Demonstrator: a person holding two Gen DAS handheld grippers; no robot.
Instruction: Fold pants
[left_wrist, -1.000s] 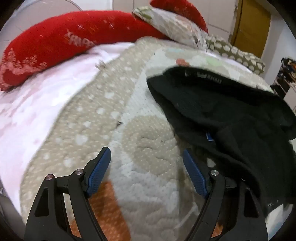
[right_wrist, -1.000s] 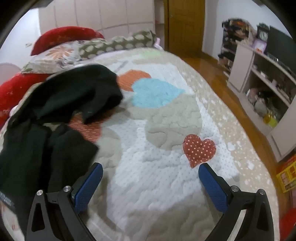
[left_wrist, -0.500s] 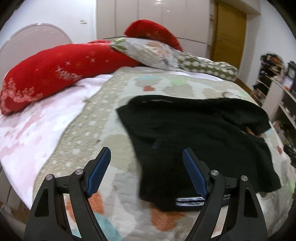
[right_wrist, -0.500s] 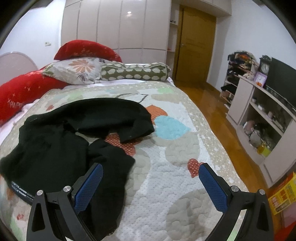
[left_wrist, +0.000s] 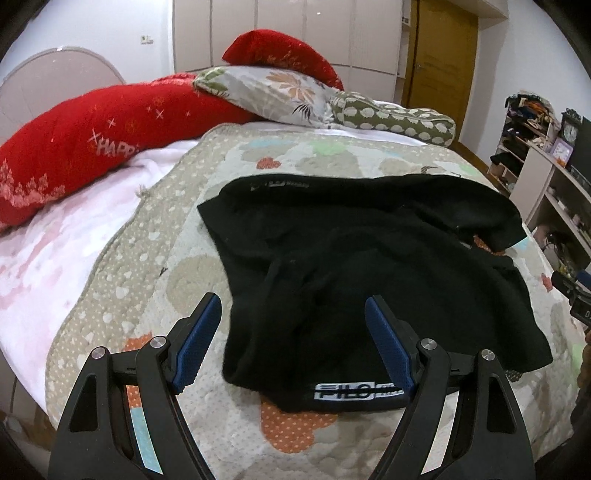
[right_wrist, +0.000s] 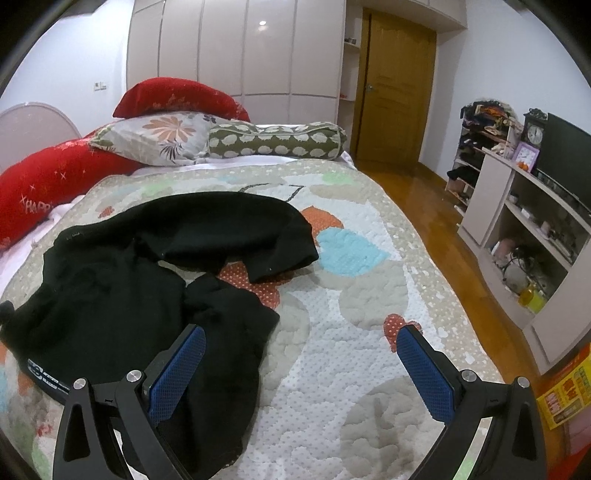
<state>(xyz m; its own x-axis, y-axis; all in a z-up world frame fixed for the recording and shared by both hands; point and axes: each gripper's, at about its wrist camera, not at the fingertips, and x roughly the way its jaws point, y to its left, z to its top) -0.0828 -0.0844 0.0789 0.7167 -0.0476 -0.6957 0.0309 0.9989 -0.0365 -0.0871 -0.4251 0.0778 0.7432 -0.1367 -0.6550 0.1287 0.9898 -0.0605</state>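
Pants (left_wrist: 369, 266): black, rumpled on quilt (left_wrist: 184, 273)
Left gripper (left_wrist: 293, 332): jaws apart, empty, above the waistband (left_wrist: 354, 391)

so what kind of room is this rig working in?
A home bedroom, most likely: black pants lie on a quilted bed with pillows at its head, built-in wardrobe doors behind, and a shelf unit with a TV alongside.

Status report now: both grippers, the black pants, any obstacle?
Left gripper open, empty. Right gripper open, empty. Black fleece pants lie crumpled, unfolded, on the patterned quilted bedspread. Nothing lies on them.
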